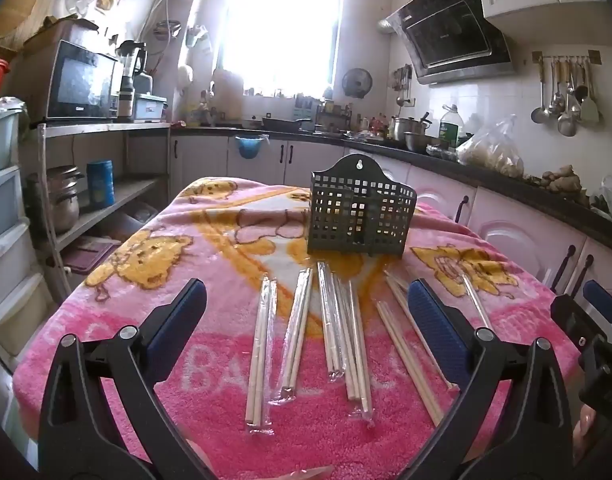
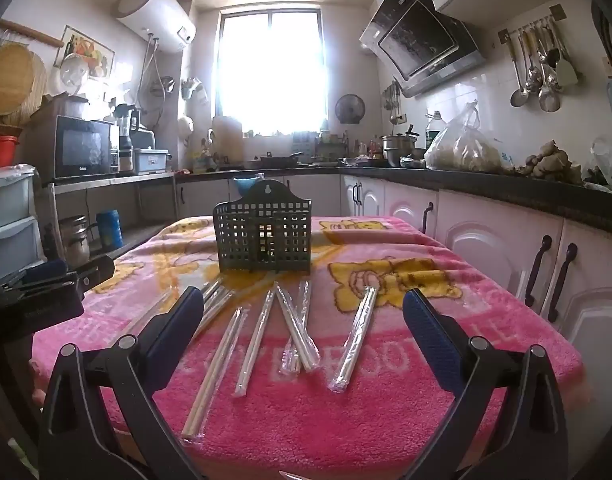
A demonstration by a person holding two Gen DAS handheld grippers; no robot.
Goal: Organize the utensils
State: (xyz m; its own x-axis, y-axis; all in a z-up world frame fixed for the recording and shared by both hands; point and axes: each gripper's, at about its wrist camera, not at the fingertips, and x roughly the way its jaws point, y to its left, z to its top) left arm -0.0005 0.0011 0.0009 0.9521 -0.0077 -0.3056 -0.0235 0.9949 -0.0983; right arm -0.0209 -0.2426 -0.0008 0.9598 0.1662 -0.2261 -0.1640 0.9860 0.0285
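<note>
Several pairs of pale wooden chopsticks [image 1: 298, 332] in clear plastic sleeves lie fanned out on a pink blanket-covered table [image 1: 166, 264]. In the right wrist view the chopsticks [image 2: 296, 330] lie between my fingers. Behind them stands a dark perforated utensil holder [image 1: 359, 216], upright and seemingly empty, also seen as the holder [image 2: 264, 232]. My left gripper [image 1: 306, 300] hovers open above the near chopsticks, holding nothing. My right gripper [image 2: 304, 304] is open too, with nothing between its fingers. The right gripper [image 1: 593, 320] shows at the right edge of the left wrist view.
White cabinets [image 2: 505, 240] with dark handles run close along the table's right side under a cluttered black countertop [image 2: 485, 188]. A metal shelf [image 1: 106, 184] with pots and plastic drawers [image 1: 6, 208] stand left of the table. A window [image 2: 272, 68] glares behind.
</note>
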